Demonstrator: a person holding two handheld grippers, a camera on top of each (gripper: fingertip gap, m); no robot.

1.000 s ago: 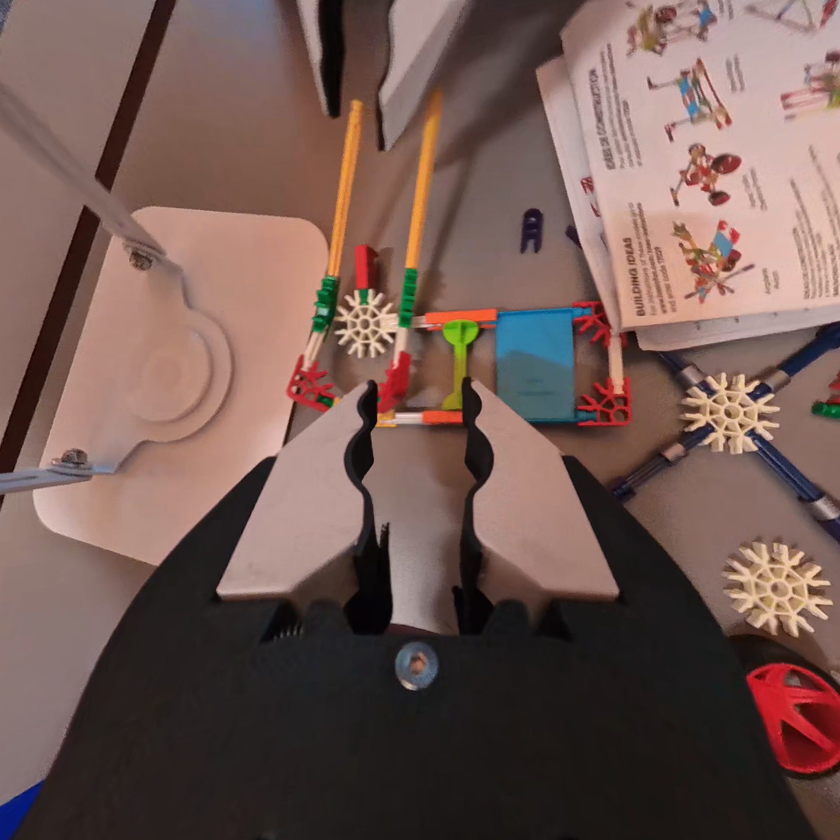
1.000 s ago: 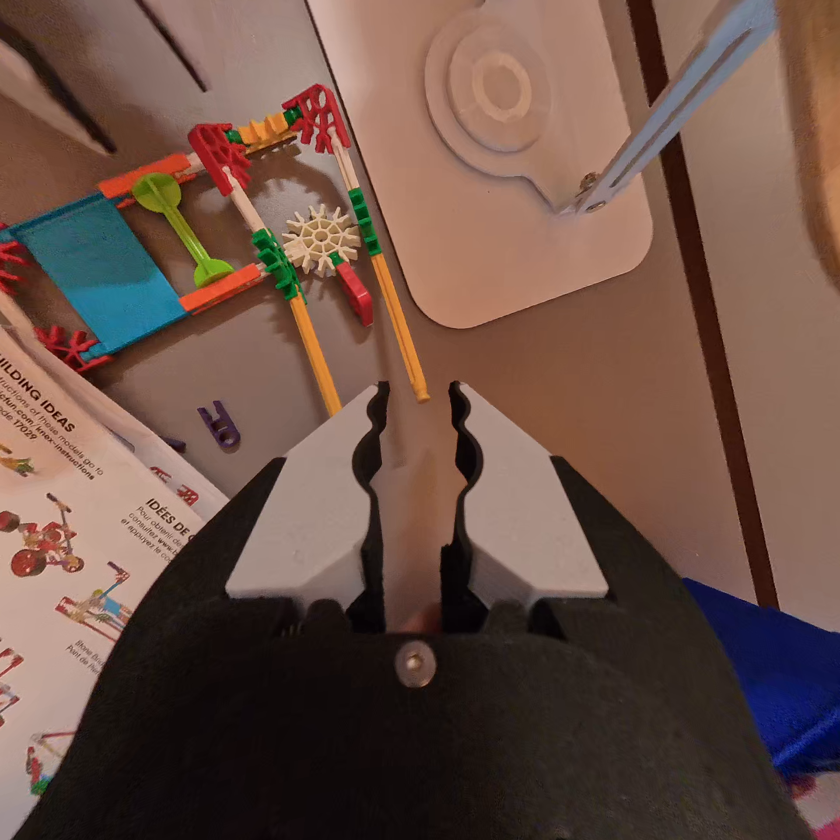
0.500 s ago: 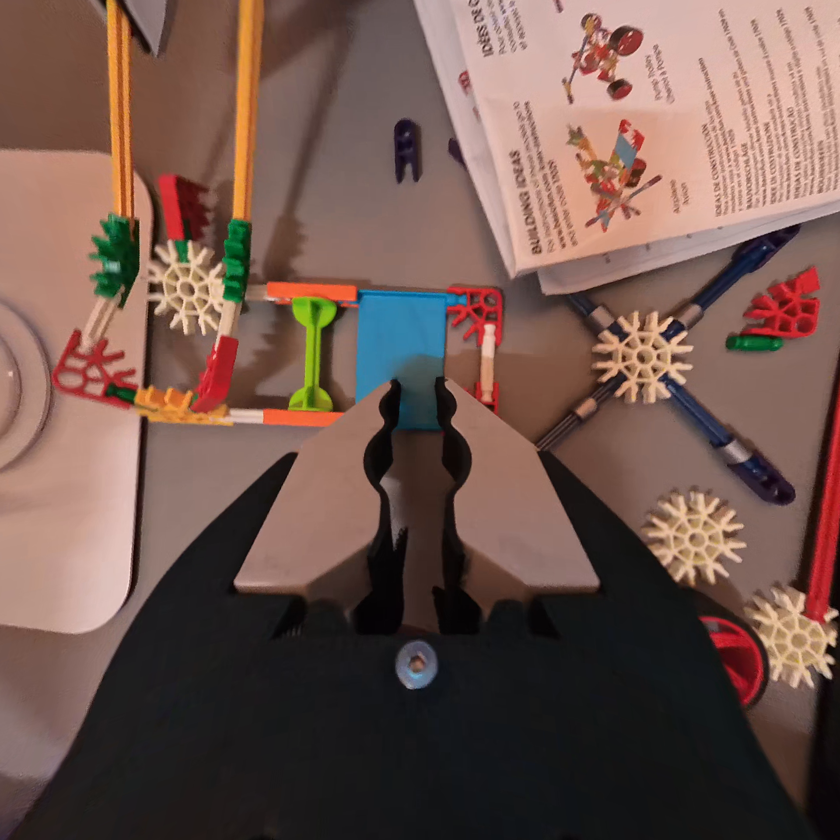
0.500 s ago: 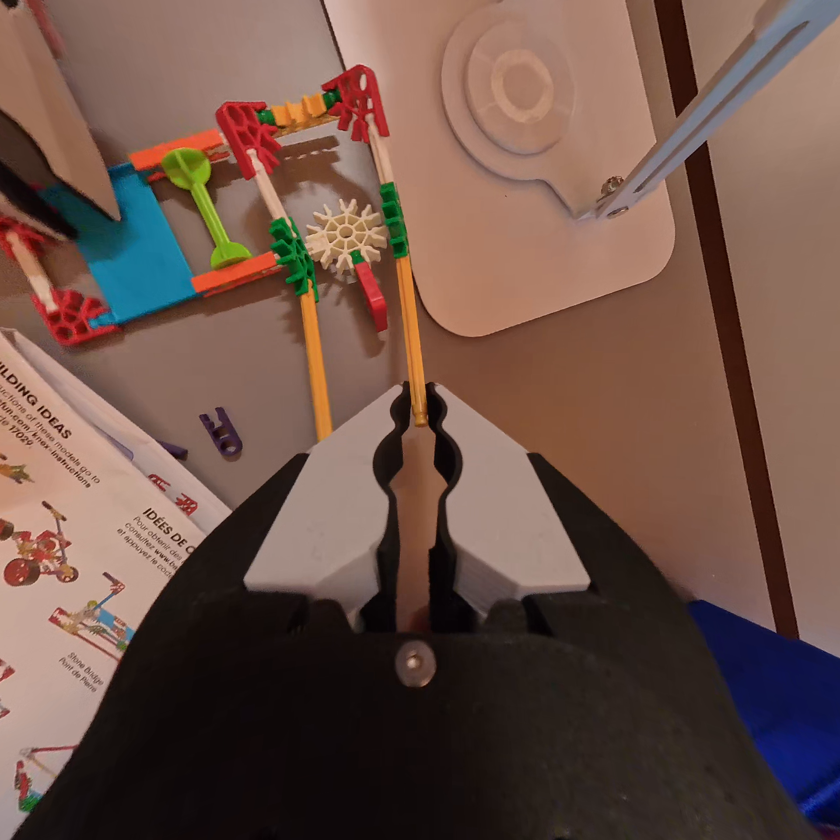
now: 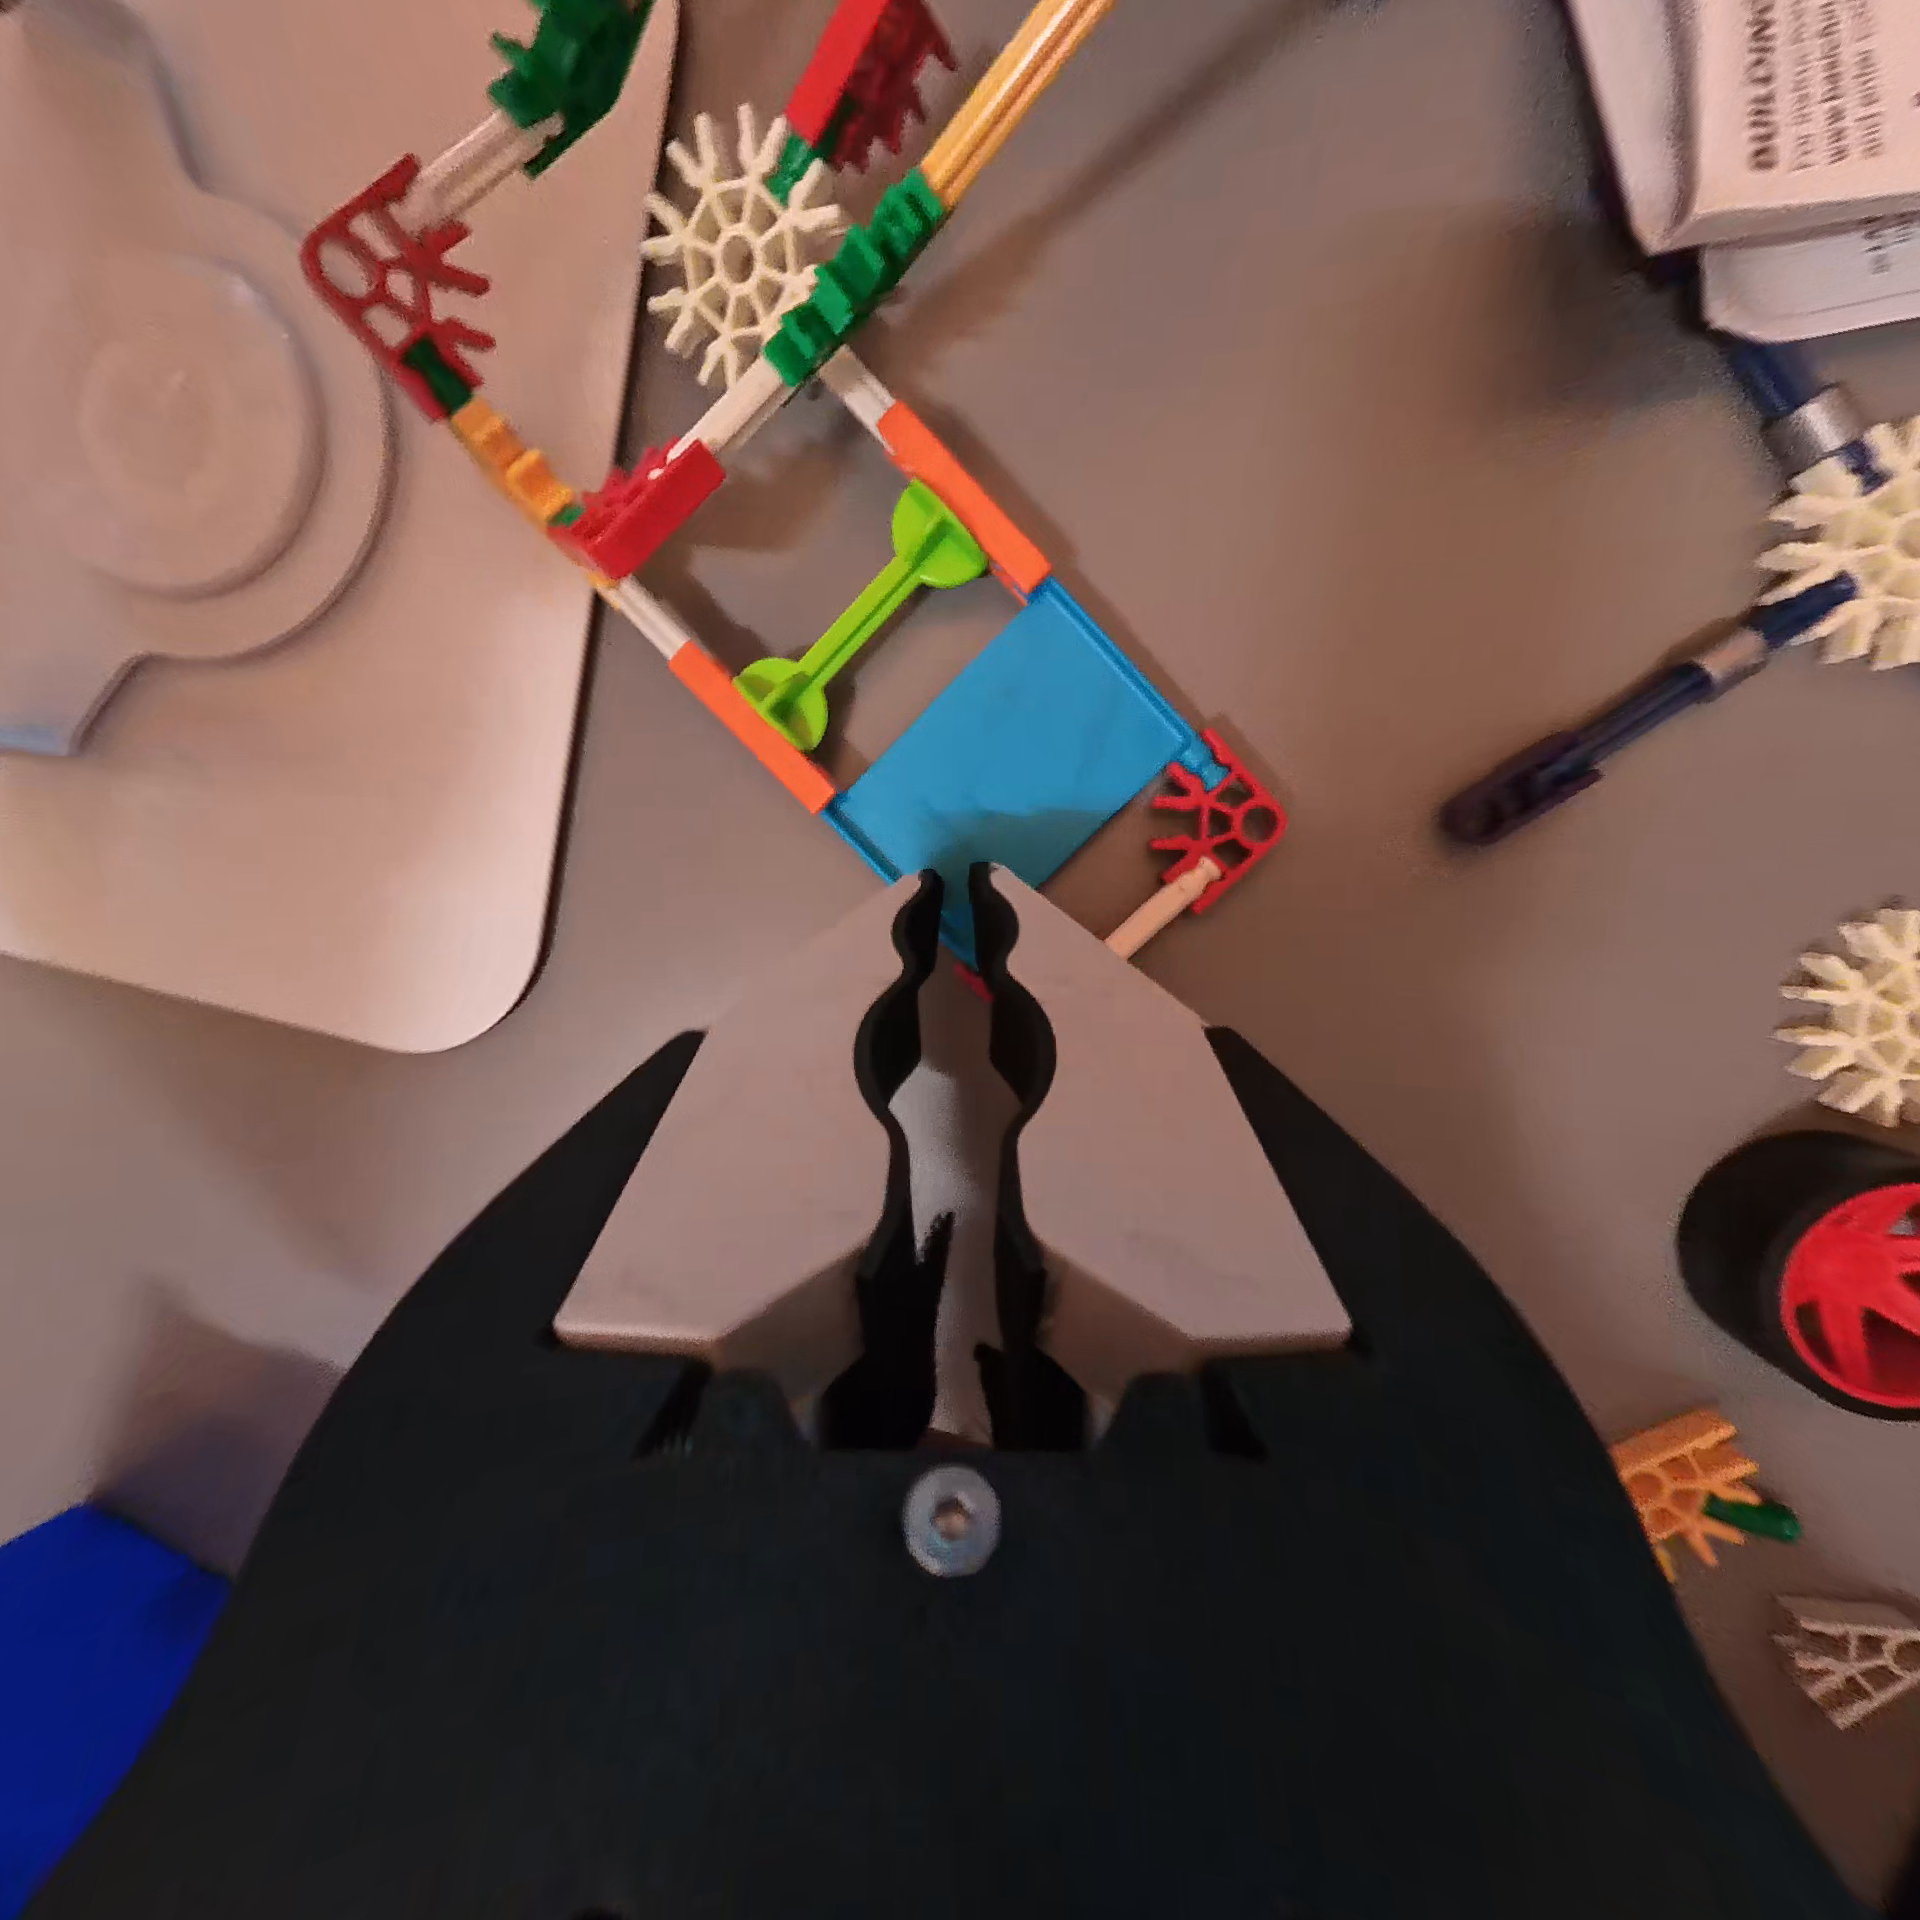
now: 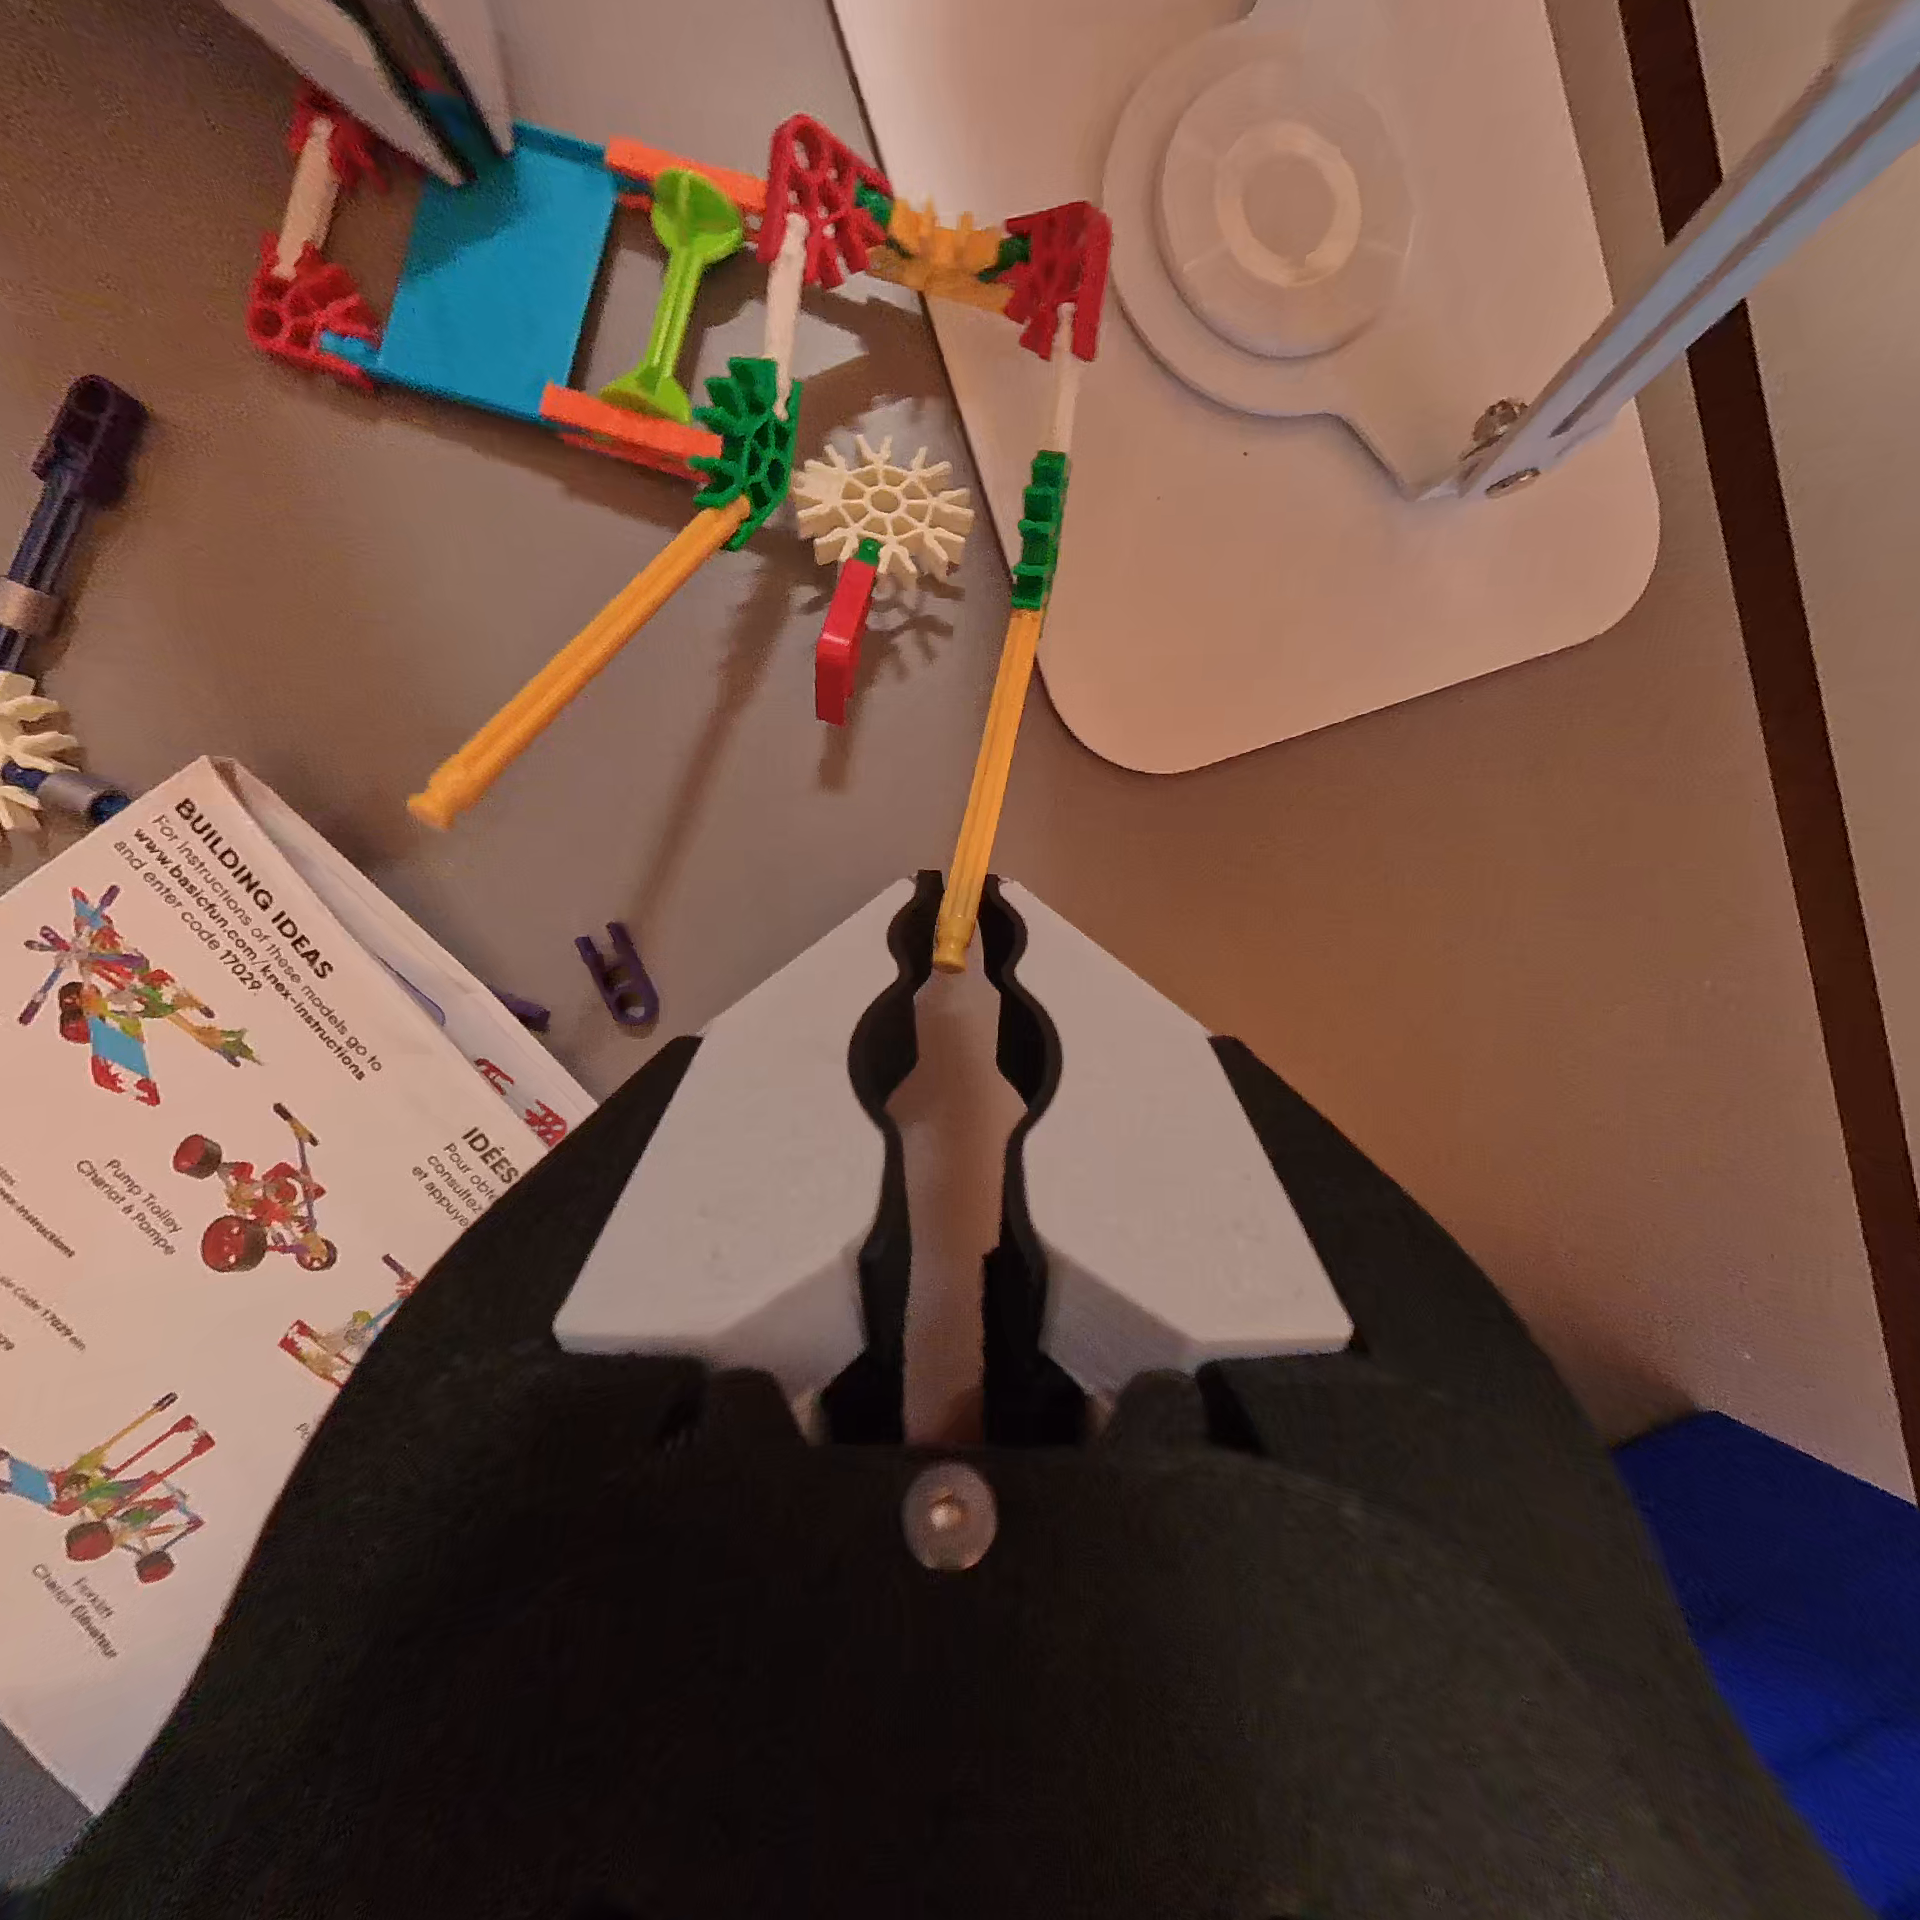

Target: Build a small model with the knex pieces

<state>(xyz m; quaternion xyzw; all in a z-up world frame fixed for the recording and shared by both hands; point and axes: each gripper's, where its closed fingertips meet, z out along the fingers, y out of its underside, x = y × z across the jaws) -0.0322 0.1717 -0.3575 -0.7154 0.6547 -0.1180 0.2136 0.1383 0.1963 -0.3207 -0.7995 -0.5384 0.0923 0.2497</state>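
Grey-brown tabletop (image 5: 1403,436) strewn with rod-and-connector parts. The toy frame (image 6: 665,312) looks light, springy at the joints, so I'm gripping its ends: left gripper (image 5: 954,883) clamps the blue panel (image 5: 1013,748), right gripper (image 6: 956,904) pinches the yellow rod (image 6: 992,769). A second ago both were open, and the frame has swung round since.

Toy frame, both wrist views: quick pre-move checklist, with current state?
1. Left gripper closed on blue panel corner: ok.
2. Right gripper closed on yellow rod tip: ok.
3. Rod seated in green connector: ok.
4. Second yellow rod free, nothing on it: ok.
5. Frame clear of white base plate: not ok, one red corner overlaps it.
6. Grip firmness: cannot tell.
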